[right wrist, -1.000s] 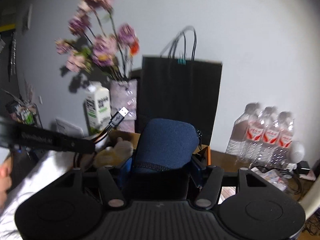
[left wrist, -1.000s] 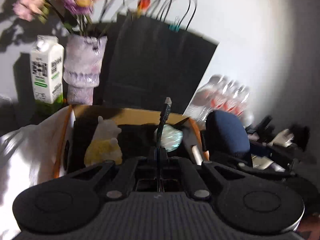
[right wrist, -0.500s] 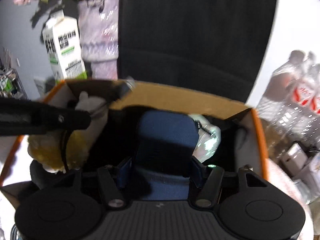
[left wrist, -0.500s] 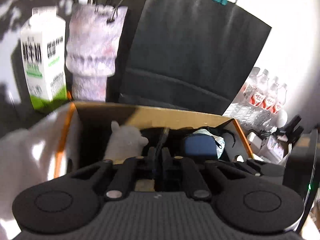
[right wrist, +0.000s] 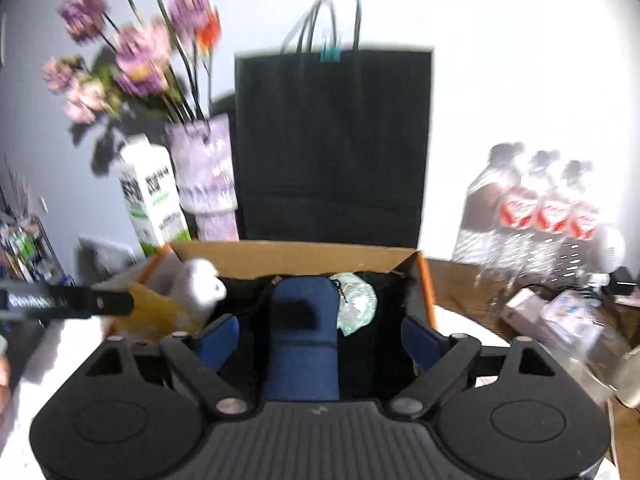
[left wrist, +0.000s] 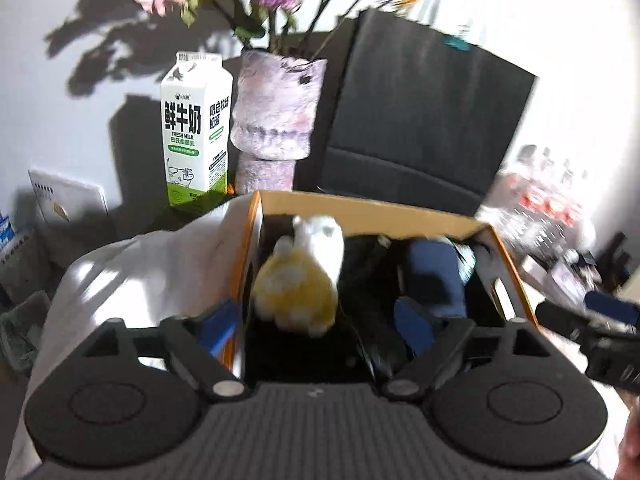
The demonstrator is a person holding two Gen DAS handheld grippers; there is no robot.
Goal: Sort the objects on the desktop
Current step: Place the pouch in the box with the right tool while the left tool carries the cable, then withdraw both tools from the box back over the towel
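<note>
Both claws, left claw (left wrist: 324, 324) and right claw (right wrist: 320, 334), now stand apart and empty; cable and blue pouch (right wrist: 304, 332) lie released in the box (right wrist: 296, 254).

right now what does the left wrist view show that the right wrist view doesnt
Only the left wrist view reads the milk carton print sharply and shows the right gripper entering at its right edge. Only the right wrist view shows the black bag's handles whole, the bottled water pack and the silvery packet. Both share the cardboard box, the plush toy, the blue pouch, the vase and open fingers.
</note>
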